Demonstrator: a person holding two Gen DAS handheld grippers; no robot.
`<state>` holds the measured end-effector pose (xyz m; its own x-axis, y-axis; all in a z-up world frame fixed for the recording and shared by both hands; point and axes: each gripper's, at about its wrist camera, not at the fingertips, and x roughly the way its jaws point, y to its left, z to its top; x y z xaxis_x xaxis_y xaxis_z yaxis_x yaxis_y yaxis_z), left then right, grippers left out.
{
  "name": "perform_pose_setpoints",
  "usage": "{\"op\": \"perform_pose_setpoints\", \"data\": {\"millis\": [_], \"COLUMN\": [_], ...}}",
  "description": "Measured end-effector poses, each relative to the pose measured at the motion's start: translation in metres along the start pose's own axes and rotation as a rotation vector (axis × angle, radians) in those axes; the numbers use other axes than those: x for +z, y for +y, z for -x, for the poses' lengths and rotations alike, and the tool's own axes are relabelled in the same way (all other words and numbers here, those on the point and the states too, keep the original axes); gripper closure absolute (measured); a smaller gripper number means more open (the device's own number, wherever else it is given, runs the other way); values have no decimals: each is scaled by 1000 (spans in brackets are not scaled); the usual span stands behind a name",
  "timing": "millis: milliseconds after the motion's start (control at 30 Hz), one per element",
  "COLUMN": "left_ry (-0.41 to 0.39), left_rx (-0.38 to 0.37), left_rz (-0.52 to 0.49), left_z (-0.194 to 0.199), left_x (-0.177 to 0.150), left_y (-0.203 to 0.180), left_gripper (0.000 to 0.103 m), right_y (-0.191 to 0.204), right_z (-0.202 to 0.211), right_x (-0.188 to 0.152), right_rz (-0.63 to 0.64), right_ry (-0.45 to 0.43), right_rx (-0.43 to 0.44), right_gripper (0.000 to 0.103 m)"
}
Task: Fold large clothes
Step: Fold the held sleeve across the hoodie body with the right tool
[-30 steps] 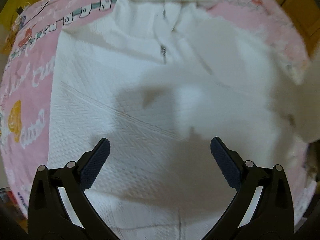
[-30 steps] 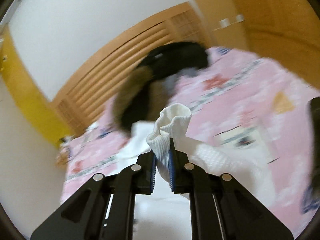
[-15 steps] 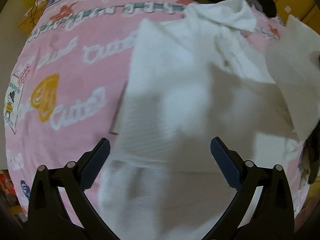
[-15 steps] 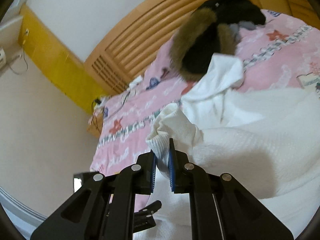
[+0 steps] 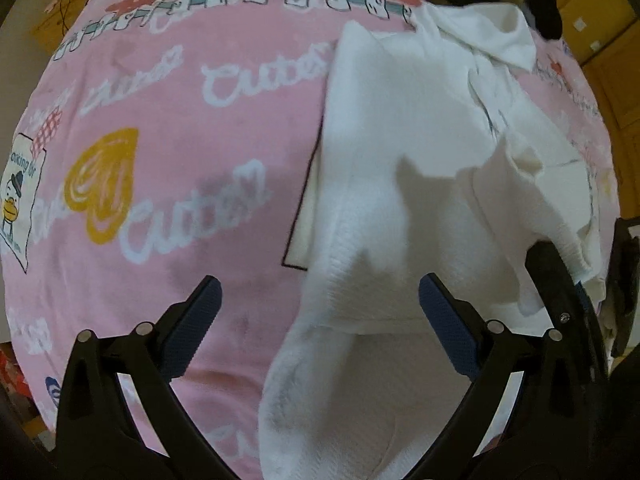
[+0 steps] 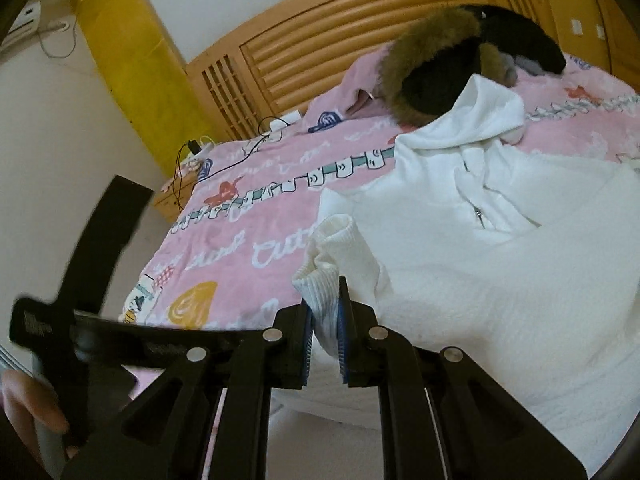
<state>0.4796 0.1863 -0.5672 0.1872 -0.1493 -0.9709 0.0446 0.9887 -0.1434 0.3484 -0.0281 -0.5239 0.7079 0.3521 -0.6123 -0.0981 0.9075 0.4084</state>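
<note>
On the pink bedspread (image 6: pixel 248 216) lies the white hoodie (image 6: pixel 500 264); my right gripper (image 6: pixel 325 340) pinches its ribbed cuff (image 6: pixel 324 280) at its near left edge, while my left gripper (image 5: pixel 316 320) hangs open above it.

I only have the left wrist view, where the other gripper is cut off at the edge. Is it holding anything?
Observer: Yes, the right gripper is shut on the white ribbed cuff of the hoodie.
Operator: Where does that cuff sit now?
Observer: Over the hoodie's chest side, near the pink bedspread.
Operator: What's beyond the hood?
Observer: A black jacket with a fur trim lies against the wooden headboard.
</note>
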Motion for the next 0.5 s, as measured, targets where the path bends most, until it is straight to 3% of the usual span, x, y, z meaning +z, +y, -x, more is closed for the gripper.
{"op": "perform_pose_setpoints", "data": {"millis": [133, 200, 267, 333, 500], "left_ry": [-2, 19, 46, 80, 162], "left_rx": [-151, -332, -444, -477, -427], "left_rz": [56, 119, 153, 126, 42], "left_z": [2, 1, -1, -4, -19], "left_x": [1, 2, 4, 8, 21], "left_y": [16, 23, 22, 12, -11], "left_gripper": [7, 7, 7, 7, 7], "right_y": [-2, 2, 5, 11, 20], "right_z": [5, 8, 10, 12, 15], "right_x": [-9, -15, -19, -24, -35], "right_rz": [91, 172, 223, 293, 410], "right_ry": [-30, -50, -61, -75, -93], "right_rx": [-22, -40, -48, -57, -70], "right_gripper": [93, 93, 93, 93, 93]}}
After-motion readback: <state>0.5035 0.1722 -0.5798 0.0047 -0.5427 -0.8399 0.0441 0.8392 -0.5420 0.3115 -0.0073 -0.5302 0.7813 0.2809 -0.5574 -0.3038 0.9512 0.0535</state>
